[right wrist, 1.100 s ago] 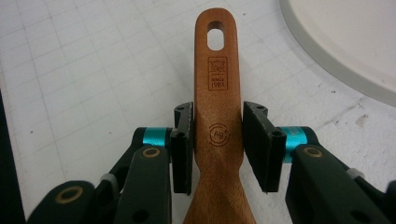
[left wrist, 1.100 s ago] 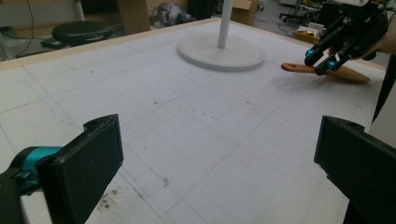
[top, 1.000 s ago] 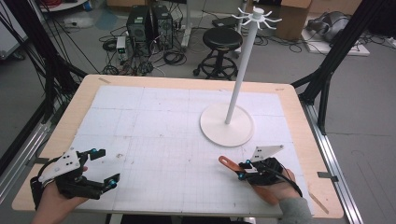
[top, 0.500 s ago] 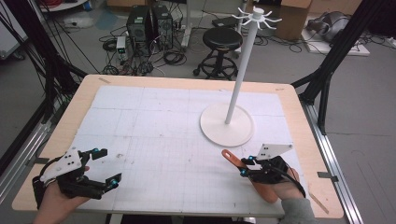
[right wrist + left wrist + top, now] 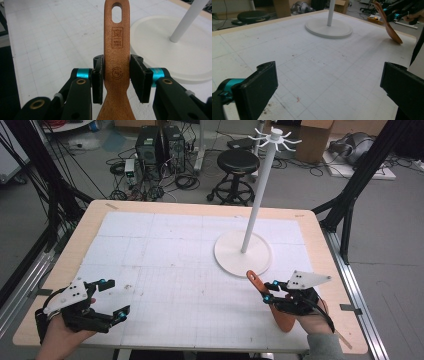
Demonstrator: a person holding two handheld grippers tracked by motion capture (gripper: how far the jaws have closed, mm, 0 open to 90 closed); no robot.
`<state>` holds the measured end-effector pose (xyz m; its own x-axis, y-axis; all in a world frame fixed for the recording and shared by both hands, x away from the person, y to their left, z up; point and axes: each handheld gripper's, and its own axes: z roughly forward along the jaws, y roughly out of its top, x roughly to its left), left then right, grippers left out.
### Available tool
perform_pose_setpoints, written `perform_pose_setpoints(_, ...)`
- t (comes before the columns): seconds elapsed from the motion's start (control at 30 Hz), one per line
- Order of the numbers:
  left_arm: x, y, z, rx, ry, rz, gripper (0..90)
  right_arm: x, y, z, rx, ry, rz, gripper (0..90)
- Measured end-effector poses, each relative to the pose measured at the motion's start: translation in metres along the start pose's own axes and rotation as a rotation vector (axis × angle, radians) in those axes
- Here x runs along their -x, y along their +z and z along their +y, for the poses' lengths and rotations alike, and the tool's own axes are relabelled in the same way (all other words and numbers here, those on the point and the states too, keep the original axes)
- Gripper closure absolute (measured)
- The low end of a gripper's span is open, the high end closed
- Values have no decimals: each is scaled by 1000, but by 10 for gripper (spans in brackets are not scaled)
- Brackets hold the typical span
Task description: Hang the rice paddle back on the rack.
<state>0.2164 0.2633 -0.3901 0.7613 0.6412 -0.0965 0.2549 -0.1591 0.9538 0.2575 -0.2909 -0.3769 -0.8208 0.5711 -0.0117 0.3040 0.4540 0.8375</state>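
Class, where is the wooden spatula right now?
High view: the wooden spatula is at the table's right front, clamped in the right gripper, just before the white stand's base.

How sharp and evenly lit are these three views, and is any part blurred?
High view: even light, soft shadows, slightly soft overall. Left gripper view: near jaws blurred, the table sharper. Right gripper view: the wooden spatula and its stamp crisp, the white stand behind bright, mildly soft.

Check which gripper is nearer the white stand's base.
Right. The right gripper, shut on the wooden spatula, sits just beside the stand base; the left gripper is open at the table's far corner.
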Motion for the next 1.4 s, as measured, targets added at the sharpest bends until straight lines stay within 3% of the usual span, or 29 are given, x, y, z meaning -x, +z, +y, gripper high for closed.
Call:
perform_pose_setpoints(0.87, -1, 1, -1, -8, 5, 2, 18, 0, -23, 6, 149, 8, -14, 646)
perform_pose_setpoints(1.4, -1, 2, -2, -8, 2, 1, 17, 0, -33, 6, 192, 24, -17, 645)
